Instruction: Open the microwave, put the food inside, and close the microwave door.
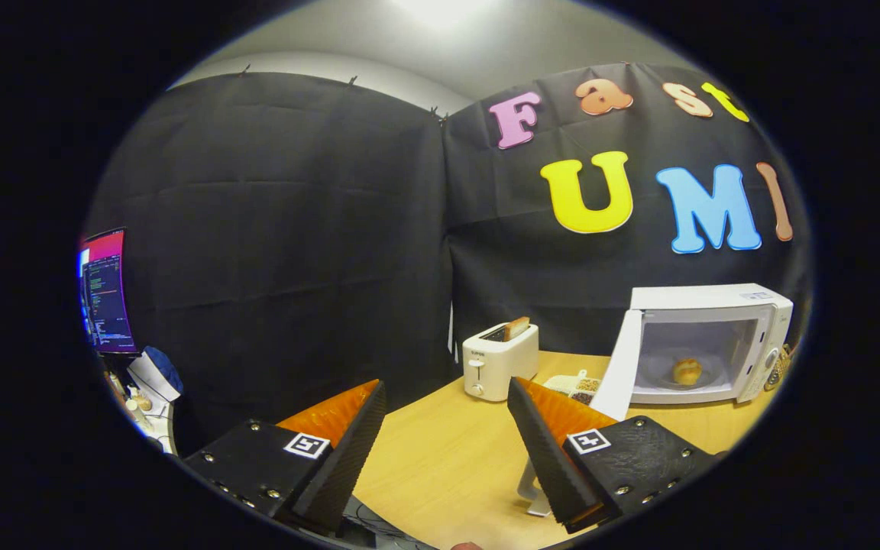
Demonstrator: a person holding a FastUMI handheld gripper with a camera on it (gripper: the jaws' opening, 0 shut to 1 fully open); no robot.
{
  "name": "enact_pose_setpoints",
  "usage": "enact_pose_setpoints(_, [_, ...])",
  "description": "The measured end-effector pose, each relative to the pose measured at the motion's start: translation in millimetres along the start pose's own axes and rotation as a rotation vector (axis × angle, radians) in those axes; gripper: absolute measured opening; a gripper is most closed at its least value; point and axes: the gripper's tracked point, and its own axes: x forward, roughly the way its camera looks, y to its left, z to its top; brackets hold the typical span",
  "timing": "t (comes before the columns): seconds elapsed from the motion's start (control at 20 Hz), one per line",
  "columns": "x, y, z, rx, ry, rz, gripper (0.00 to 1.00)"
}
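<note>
Gripper (446, 397) with its two fingers spread wide apart and nothing between them, held above the near part of a light wooden table (440, 451). Each finger carries a small square black-and-white marker on its upper face.

Beyond the right finger, at the far right of the table, stands the microwave (707, 344) — a white box with its door (617, 363) swung fully open to the left, so that the door's pale inner face is turned toward the cavity. The control panel, with a round knob, runs down the right side of the front. Inside the lit cavity the food (687, 371), a small round golden-brown bun, rests on the turntable near its middle, well apart from the fingers.

To the left of the open door, a white toaster (499, 359) stands against the black cloth wall; a slice of browned bread (516, 328) stands upright in its slot, its top edge above the housing. Between the toaster and the microwave door lies a small pale tray (574, 386) holding dark and light granular contents, too small to identify.

A white object partly hidden behind the right finger lies on the table close to the fingers; its form cannot be told. Far left, past the table's edge, a lit monitor (108, 290) stands above cluttered white items.
</note>
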Motion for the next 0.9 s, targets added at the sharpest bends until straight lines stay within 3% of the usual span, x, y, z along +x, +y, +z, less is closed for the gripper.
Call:
enact_pose_setpoints(0.3, [27,-16,-36,-0.003,0.107,0.018,0.97])
enact_pose_setpoints(0.4, [33,-22,-52,-0.009,0.161,0.013,0.92])
enact_pose_setpoints(0.5, [35,-30,-61,-0.023,0.195,-0.005,0.77])
enact_pose_setpoints(0.6, [32,-47,-66,-0.029,0.206,-0.049,0.56])
enact_pose_setpoints(0.65, [32,-53,-67,-0.022,0.213,-0.067,0.35])
enact_pose_setpoints(0.7, [30,-62,-67,-0.019,0.212,-0.102,0.27])
enact_pose_setpoints(0.75, [26,-62,-67,0.001,0.209,-0.093,0.04])
enact_pose_setpoints(0.9, [19,-70,-68,-0.009,0.218,-0.106,0.01])
